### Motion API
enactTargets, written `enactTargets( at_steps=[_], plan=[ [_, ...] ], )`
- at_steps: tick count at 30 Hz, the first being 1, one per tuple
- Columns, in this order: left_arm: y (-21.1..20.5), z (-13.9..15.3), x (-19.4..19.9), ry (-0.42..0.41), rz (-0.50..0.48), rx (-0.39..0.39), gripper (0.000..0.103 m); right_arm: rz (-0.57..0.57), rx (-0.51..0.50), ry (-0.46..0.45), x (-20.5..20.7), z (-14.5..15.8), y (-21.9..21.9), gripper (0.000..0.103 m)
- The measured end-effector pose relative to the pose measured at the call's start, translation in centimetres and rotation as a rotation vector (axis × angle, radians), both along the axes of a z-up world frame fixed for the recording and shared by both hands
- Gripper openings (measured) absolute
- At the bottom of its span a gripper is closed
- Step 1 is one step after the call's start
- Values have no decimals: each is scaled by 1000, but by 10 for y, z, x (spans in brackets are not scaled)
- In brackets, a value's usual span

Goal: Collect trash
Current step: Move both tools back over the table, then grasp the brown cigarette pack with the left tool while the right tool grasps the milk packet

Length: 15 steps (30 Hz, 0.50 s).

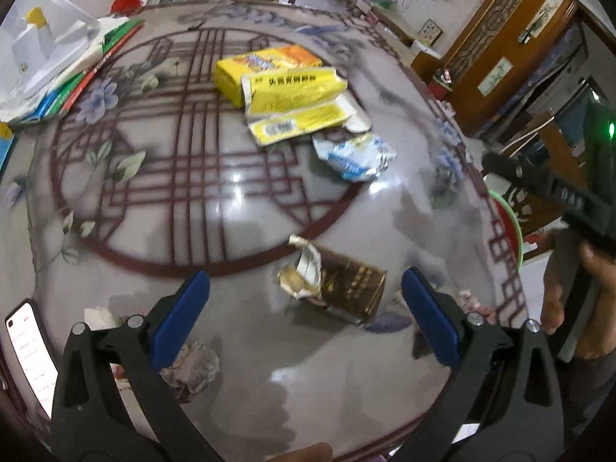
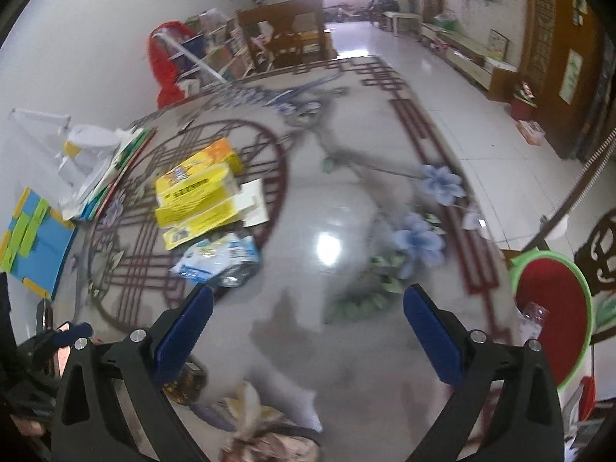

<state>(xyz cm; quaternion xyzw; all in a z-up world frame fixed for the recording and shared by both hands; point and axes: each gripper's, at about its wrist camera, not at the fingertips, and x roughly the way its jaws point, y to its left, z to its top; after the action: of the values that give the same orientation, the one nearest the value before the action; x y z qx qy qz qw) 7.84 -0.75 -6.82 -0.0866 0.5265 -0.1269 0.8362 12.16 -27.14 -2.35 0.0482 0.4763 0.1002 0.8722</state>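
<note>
Tabletop (image 1: pixel 231 200): brown wrapper (image 1: pixel 346 288) between fingers (image 1: pixel 181 319).

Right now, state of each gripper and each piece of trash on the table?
left gripper: open, empty, above the table
right gripper: open, empty
gold pack: lying flat, torn open, foil sticking out
yellow boxes: piled up, flaps open, flattened
blue-white wrapper: crumpled, lying beside the boxes
crumpled wad: balled up, near the left gripper's finger
phone: screen on
red bin: open, a clear wrapper inside
</note>
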Motion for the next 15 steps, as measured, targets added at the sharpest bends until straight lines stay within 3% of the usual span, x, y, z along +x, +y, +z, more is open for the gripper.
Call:
enactTargets(
  at_steps=[9,15],
  plan=[
    [-24,-31,-3,46,-86,52,98,144,-65,32,16,-17,51,95],
    [-32,-45,4,61,-69,33,97,232,-122,37,28,-31,71,95]
  ],
)
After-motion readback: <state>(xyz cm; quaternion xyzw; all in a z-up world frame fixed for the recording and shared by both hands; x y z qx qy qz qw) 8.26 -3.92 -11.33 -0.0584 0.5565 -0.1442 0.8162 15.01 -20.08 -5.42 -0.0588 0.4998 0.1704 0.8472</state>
